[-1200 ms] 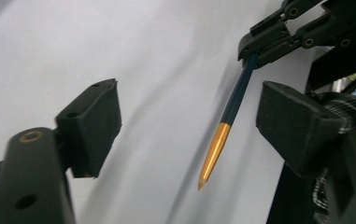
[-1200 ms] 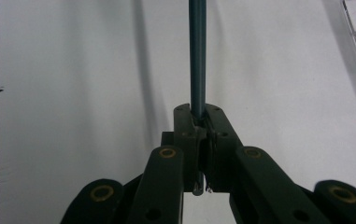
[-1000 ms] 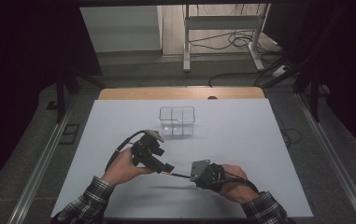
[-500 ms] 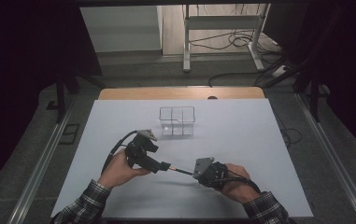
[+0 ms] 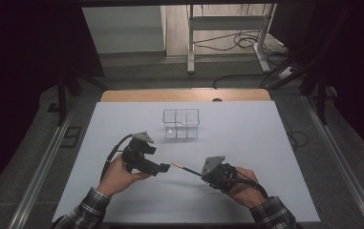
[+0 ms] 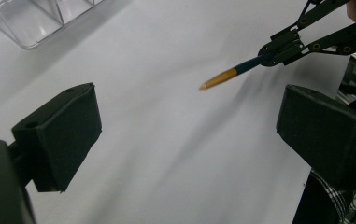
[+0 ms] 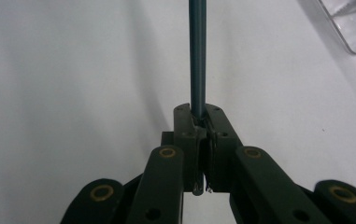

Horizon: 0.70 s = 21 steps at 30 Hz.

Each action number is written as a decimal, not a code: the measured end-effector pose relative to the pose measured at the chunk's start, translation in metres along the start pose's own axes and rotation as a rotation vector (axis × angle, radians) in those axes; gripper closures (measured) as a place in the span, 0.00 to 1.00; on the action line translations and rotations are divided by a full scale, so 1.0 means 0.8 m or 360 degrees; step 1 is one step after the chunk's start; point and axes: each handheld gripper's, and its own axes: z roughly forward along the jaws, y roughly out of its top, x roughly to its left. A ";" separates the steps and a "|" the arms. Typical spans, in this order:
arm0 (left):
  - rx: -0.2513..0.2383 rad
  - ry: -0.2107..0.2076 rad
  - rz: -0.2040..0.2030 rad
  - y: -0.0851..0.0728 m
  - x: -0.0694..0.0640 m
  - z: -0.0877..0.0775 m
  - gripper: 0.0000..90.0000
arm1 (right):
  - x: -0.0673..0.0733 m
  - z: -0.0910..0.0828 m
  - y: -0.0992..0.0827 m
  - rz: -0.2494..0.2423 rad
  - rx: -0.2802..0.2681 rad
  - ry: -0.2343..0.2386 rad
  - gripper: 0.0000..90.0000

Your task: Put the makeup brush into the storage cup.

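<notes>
The left gripper is held with its jaws apart and empty, just left of the pencil's tip, its long axis aimed at that gap, its rear end clamped in the right gripper.

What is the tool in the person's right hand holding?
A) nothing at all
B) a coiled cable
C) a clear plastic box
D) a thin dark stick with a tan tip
D: in the right gripper view the right tool is shut on the thin dark stick, and the left gripper view shows its tan tip pointing toward the open left tool.
</notes>
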 end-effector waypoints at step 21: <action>-0.0136 -0.0099 -0.0079 -0.020 -0.002 0.014 0.10 | -0.013 -0.009 -0.007 0.0250 -0.0091 -0.0022 0.94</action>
